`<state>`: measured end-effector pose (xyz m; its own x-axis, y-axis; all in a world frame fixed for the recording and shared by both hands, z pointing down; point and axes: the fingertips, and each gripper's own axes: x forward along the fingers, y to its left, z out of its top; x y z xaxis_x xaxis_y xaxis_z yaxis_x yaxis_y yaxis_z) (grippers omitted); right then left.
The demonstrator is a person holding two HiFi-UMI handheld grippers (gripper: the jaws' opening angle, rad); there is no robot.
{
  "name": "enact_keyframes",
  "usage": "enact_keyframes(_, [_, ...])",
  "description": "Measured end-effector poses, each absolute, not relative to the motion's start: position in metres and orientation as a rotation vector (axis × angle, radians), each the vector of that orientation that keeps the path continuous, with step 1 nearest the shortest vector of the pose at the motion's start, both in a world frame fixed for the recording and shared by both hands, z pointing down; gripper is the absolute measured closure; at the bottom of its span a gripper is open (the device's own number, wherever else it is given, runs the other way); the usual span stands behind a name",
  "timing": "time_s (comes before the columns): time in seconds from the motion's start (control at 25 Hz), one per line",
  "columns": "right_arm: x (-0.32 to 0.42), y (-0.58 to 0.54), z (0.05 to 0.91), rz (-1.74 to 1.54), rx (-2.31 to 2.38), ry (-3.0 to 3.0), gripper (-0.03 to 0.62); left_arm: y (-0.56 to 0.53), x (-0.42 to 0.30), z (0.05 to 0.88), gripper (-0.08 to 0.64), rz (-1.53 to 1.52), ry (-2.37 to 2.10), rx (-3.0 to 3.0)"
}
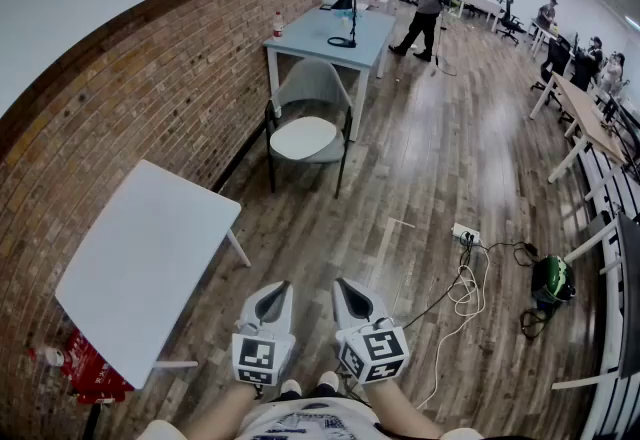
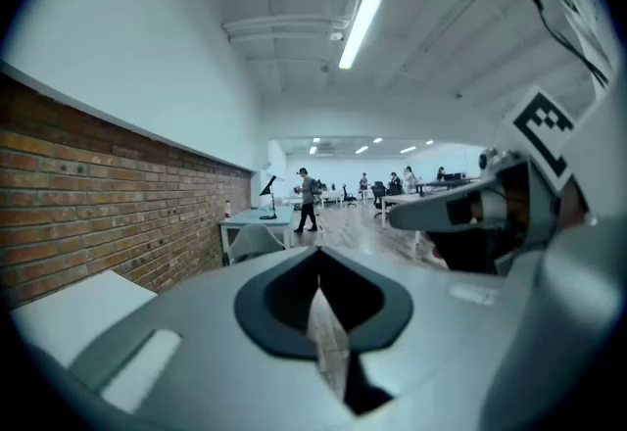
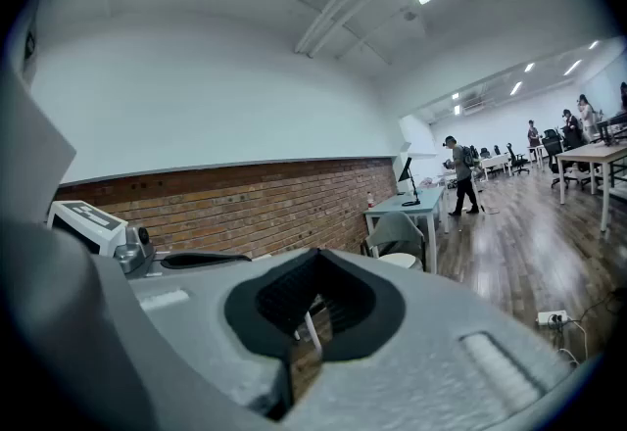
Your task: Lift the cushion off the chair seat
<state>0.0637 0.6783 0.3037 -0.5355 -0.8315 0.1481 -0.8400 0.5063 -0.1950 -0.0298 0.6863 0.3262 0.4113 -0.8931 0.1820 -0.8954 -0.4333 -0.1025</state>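
A grey chair (image 1: pixel 312 88) stands far ahead by the brick wall, with a round white cushion (image 1: pixel 303 137) lying on its seat. The chair also shows small in the left gripper view (image 2: pixel 253 241) and, with the cushion (image 3: pixel 400 261), in the right gripper view. My left gripper (image 1: pixel 274 294) and right gripper (image 1: pixel 349 291) hang side by side near my body, well short of the chair. Both are shut with nothing between the jaws, which meet tip to tip in each gripper view.
A white table (image 1: pixel 145 263) stands close on my left along the brick wall (image 1: pixel 130 98). A light blue desk (image 1: pixel 322 33) with a lamp and bottle sits behind the chair. A power strip (image 1: pixel 465 233) with cables and a green bag (image 1: pixel 552 279) lie on the floor to the right. People stand far off.
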Motion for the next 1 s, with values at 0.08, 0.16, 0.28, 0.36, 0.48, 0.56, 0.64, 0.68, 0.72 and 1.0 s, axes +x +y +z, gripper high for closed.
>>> enact_keyframes(0.08, [0.061,0.688,0.304,0.396,1.493,-2.690,0.595,0.696,-0.031,0.326,0.569,0.326,-1.663,2.622])
enact_keyframes(0.16, [0.060,0.696,0.303,0.399,1.482,-2.688,0.595,0.705,-0.030,0.324,0.569,0.319,-1.661,2.617])
enact_keyframes(0.28, [0.060,0.702,0.299,0.388,1.473,-2.694,0.595,0.712,-0.027,0.321,0.569,0.318,-1.665,2.622])
enact_keyframes(0.36, [0.061,0.702,0.297,0.389,1.476,-2.699,0.595,0.713,-0.024,0.318,0.569,0.322,-1.662,2.630])
enact_keyframes(0.48, [0.064,0.702,0.299,0.402,1.478,-2.695,0.595,0.714,-0.020,0.319,0.569,0.329,-1.659,2.632])
enact_keyframes(0.56, [0.066,0.702,0.302,0.412,1.477,-2.694,0.595,0.716,-0.017,0.322,0.569,0.334,-1.653,2.627])
enact_keyframes(0.64, [0.071,0.701,0.304,0.422,1.480,-2.695,0.595,0.717,-0.012,0.327,0.569,0.343,-1.647,2.621])
enact_keyframes(0.68, [0.074,0.701,0.305,0.429,1.481,-2.698,0.595,0.716,-0.010,0.329,0.569,0.345,-1.645,2.617])
enact_keyframes(0.72, [0.077,0.699,0.306,0.435,1.480,-2.702,0.594,0.714,-0.007,0.330,0.569,0.346,-1.645,2.612])
enact_keyframes(1.0, [0.107,0.676,0.307,0.415,1.475,-2.712,0.594,0.691,0.010,0.331,0.569,0.365,-1.693,2.597])
